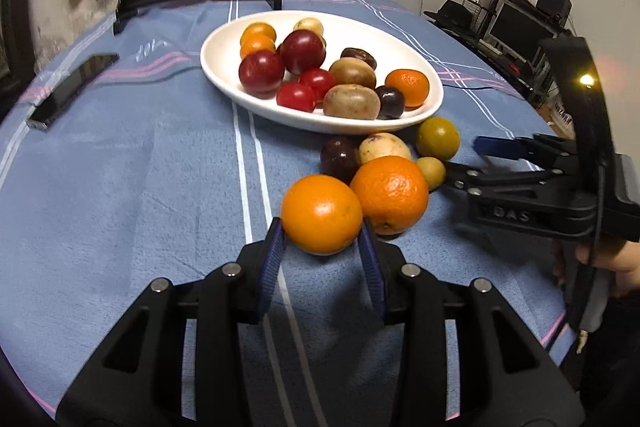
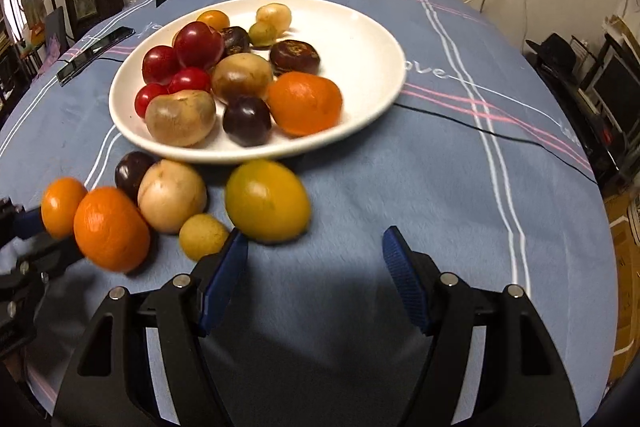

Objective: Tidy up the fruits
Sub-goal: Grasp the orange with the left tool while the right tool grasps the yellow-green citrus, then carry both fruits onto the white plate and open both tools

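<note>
Left gripper (image 1: 322, 239) pinching orange (image 1: 321, 213) just short of plate (image 1: 224, 75), likely for loading; right gripper (image 2: 314, 259) spread, empty

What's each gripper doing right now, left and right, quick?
Left gripper: closed on an orange.
Right gripper: open, holding nothing, next to a yellow-green fruit.

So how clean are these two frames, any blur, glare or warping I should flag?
Left wrist view: sharp, with strong fisheye bending, glare spots on the held orange, and a lens flare by the right gripper. Right wrist view: motion blur smears the yellow-green fruit and the plate; the gripper casts a shadow on the tablecloth.
</note>
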`<state>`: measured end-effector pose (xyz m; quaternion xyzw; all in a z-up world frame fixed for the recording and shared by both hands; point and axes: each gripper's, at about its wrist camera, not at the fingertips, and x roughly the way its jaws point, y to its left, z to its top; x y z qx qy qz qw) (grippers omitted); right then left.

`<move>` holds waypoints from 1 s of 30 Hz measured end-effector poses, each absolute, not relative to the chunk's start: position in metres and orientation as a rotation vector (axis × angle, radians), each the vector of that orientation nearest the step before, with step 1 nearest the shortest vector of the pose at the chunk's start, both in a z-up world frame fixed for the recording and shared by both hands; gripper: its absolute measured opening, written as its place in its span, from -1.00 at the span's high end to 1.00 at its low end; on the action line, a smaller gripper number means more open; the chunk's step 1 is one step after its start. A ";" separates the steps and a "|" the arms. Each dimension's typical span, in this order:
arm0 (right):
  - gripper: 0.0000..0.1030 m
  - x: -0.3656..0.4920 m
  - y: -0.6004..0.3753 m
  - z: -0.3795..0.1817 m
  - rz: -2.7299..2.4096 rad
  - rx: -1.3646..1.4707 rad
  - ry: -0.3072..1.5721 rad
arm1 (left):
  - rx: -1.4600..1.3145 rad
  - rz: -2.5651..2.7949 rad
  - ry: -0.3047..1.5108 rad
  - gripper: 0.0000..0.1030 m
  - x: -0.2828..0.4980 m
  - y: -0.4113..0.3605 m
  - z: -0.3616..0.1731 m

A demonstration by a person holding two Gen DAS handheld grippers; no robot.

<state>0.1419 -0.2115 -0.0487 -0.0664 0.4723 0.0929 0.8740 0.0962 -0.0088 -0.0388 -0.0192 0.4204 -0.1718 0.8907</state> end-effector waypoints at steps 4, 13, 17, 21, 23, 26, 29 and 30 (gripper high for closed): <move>-0.36 0.146 -0.211 -0.047 0.210 -0.154 0.977 | -0.080 -0.362 0.895 0.26 0.101 -0.003 -0.043; 0.21 0.149 -0.199 -0.041 0.257 -0.153 0.956 | -0.093 -0.351 0.911 0.26 0.103 -0.002 -0.046; 0.25 0.151 -0.200 -0.041 0.251 -0.135 0.954 | -0.098 -0.353 0.912 0.26 0.103 -0.001 -0.046; 0.25 0.141 -0.210 -0.038 0.265 -0.083 0.944 | -0.092 -0.349 0.909 0.26 0.103 -0.002 -0.046; 0.25 0.135 -0.217 -0.036 0.262 -0.059 0.934 | -0.088 -0.346 0.905 0.26 0.102 -0.002 -0.045; 0.25 0.124 -0.228 -0.031 0.261 -0.031 0.916 | -0.071 -0.342 0.890 0.27 0.099 -0.004 -0.043; 0.25 0.115 -0.237 -0.027 0.266 -0.014 0.899 | -0.049 -0.328 0.866 0.27 0.092 -0.007 -0.038; 0.25 0.113 -0.240 -0.026 0.268 -0.008 0.894 | -0.045 -0.330 0.862 0.27 0.090 -0.008 -0.035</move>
